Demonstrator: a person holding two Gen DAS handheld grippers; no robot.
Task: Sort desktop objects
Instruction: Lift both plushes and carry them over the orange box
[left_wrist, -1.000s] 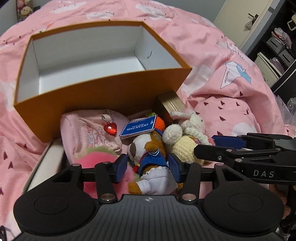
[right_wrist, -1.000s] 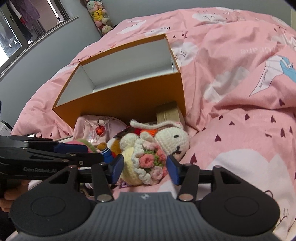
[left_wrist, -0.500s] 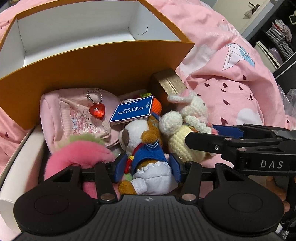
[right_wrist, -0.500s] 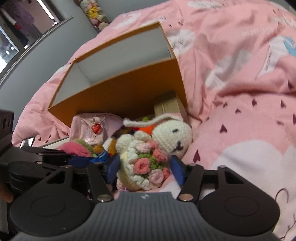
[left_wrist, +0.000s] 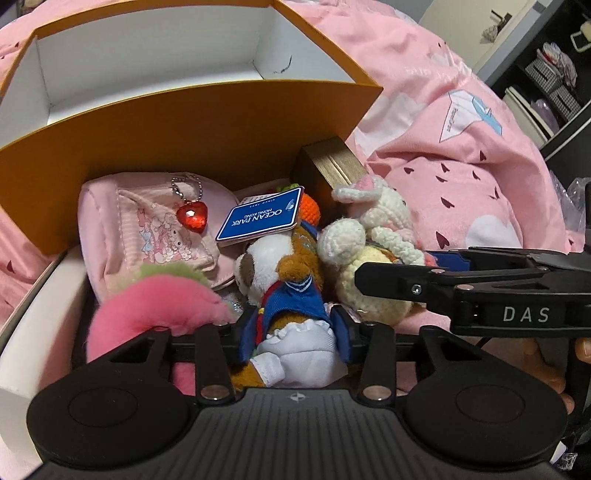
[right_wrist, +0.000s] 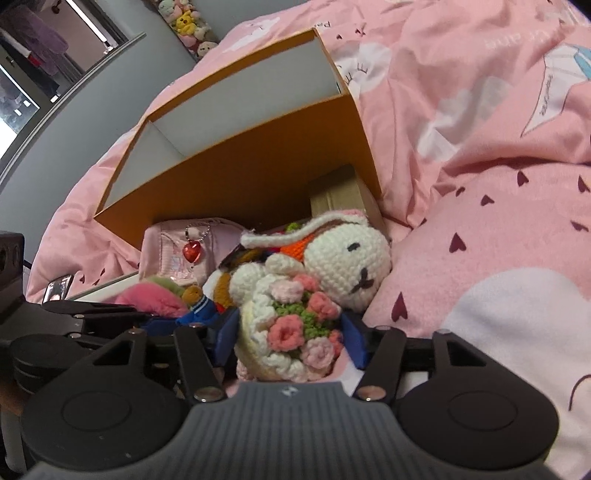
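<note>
Before my grippers: matt orange card box (left_wrist: 207, 122) with white paper lining, knobbly crochet rabbit (right_wrist: 332, 273), fuzzy plush dog (left_wrist: 284, 273), glossy red heart charm (left_wrist: 192, 217), soft pink cotton quilt (right_wrist: 480, 147).

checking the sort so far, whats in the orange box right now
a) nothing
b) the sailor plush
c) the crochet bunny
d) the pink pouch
a: the orange box shows only bare white walls and floor, while the crochet bunny, pink pouch and sailor plush all lie outside, in front of it.
</note>
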